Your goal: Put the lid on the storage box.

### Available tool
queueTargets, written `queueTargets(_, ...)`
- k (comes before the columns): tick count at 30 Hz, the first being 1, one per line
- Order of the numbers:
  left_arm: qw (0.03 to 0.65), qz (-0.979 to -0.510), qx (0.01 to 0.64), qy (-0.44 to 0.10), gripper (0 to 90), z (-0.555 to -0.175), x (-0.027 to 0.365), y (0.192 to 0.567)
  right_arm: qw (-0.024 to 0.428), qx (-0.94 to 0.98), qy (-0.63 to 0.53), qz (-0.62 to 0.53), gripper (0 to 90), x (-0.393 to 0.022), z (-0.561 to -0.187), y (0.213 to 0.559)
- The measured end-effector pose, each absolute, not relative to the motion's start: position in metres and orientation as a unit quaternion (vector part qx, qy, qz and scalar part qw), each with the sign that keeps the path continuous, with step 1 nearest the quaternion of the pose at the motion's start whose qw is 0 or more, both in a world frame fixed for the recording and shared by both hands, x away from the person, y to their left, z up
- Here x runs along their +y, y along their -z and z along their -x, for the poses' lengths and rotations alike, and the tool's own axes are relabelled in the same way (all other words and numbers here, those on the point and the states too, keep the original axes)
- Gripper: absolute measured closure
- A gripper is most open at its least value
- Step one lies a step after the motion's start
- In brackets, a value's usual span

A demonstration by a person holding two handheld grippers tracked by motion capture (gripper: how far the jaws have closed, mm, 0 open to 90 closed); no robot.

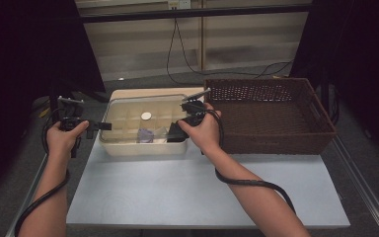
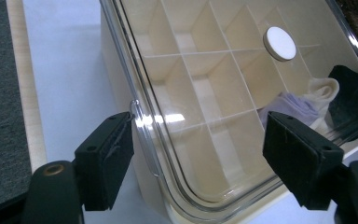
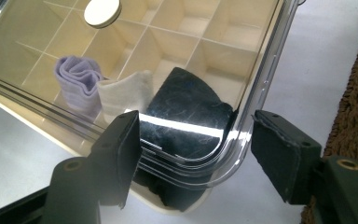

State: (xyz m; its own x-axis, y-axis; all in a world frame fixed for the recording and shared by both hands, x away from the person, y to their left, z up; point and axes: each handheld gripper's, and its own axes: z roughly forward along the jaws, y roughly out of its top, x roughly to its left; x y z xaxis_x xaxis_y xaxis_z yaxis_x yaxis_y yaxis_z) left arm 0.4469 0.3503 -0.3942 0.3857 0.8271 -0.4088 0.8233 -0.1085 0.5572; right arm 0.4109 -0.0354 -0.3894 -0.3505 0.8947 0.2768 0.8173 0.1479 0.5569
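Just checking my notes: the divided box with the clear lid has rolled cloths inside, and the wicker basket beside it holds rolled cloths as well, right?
Not quite. The divided box under the clear lid does hold rolled cloths, but the wicker basket beside it is empty, as the high view shows.

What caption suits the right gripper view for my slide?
Open right tool straddling the clear lid corner above the black cloth.
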Motion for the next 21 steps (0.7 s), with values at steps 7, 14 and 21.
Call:
queueTargets(7,0.371,-0.741,0.559,0.005,23.6,-0.447,0.351,0.399,0.049,0.758,-0.327,-0.562,37.3,-0.036,-0.405,0.39)
queueTargets(14,0.369,-0.74,0.563,0.003,26.3,-0.447,0.35,0.402,0.044,0.757,-0.328,-0.563,36.9,-0.037,-0.404,0.389)
queueTargets(21,0.356,-0.744,0.566,0.004,34.1,-0.448,0.348,0.405,0.046,0.761,-0.32,-0.562,39.4,-0.037,-0.404,0.389)
